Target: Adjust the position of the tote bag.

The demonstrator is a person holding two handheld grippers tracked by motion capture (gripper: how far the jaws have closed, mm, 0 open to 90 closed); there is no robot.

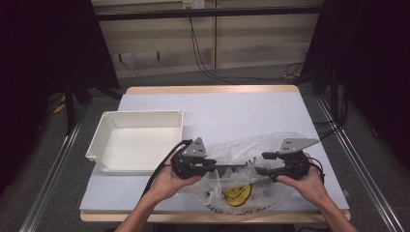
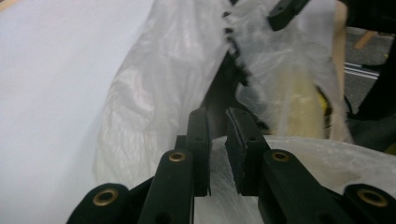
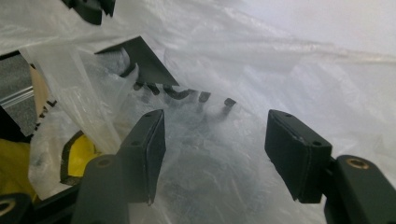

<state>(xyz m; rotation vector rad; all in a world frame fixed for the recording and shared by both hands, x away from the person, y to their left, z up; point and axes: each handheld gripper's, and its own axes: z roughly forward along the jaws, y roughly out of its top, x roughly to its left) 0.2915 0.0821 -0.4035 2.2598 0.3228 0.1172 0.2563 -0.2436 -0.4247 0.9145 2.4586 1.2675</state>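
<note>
Table [image 1: 212, 104] has a pale grey-white top with a light wood edge showing at the far and near sides. Room around it is dark: black curtains left and right, grey carpet floor, beige wall panels at the back with black cables [image 1: 200, 58] hanging down and running across the floor. Metal rails run along both sides of the table.

White plastic bin [image 1: 109, 130] sits left of centre, open side up, nothing in it that I can see.

Clear plastic bag [image 1: 251, 147] with a yellow smiley print [image 1: 237, 194] lies at the near edge, right of the bin and apart from it. It's crumpled, long axis roughly left-right across the table; the smiley end faces me. I cannot tell which way its mouth points.

My left gripper [image 2: 217, 135] has jaws nearly together with a thin fold of bag film between them; it looks like a pinch on the bag. My right gripper [image 3: 215, 144] has jaws spread wide, bag film lying across the gap, not clamped.

In the high view the left gripper [image 1: 215, 164] and right gripper [image 1: 263, 163] point toward each other over the bag, a hand on each.
</note>
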